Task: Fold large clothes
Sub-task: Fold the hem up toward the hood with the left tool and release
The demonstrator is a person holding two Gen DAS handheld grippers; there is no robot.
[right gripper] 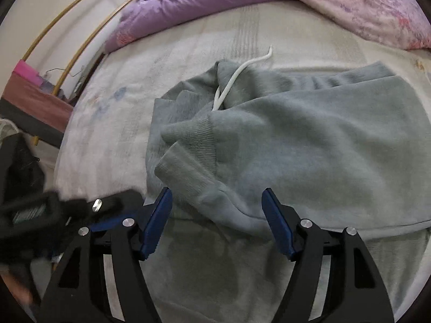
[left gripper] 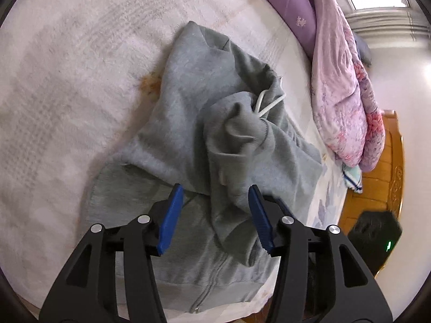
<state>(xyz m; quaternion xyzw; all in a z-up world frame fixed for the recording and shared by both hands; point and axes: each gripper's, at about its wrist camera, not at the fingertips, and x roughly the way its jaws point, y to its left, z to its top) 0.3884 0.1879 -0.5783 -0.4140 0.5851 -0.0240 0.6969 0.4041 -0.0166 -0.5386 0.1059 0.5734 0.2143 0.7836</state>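
Although the grey zip hoodie [left gripper: 204,123] is already lying in a partly folded bundle on the bed [left gripper: 67,80], the fold is not looking finished. Both sleeves are lying across the body: one ribbed cuff [right gripper: 188,145] is resting on top of the upper layer, and the white drawcord [right gripper: 237,78] is trailing out beside the bunched hood. In the left wrist view, the zipper [left gripper: 212,282] and the ribbed hem are showing flat at the near edge, so the lower body is still lying unfolded.

The left gripper [left gripper: 215,218] is hovering just above the sleeve fabric with its jaws spread, pinching nothing; cloth is lying beneath the gap, not between the pads. The right gripper [right gripper: 216,222] is likewise standing spread over a sleeve fold and holding nothing.

Judging from the layout, the sleeve stage is done and the remaining work is folding the hem end up over the bundle, then tucking in the loose hood and cord. A purple quilt [right gripper: 188,0] and a pink floral quilt [left gripper: 342,94] are piled at the bed's far side, apart from the hoodie.
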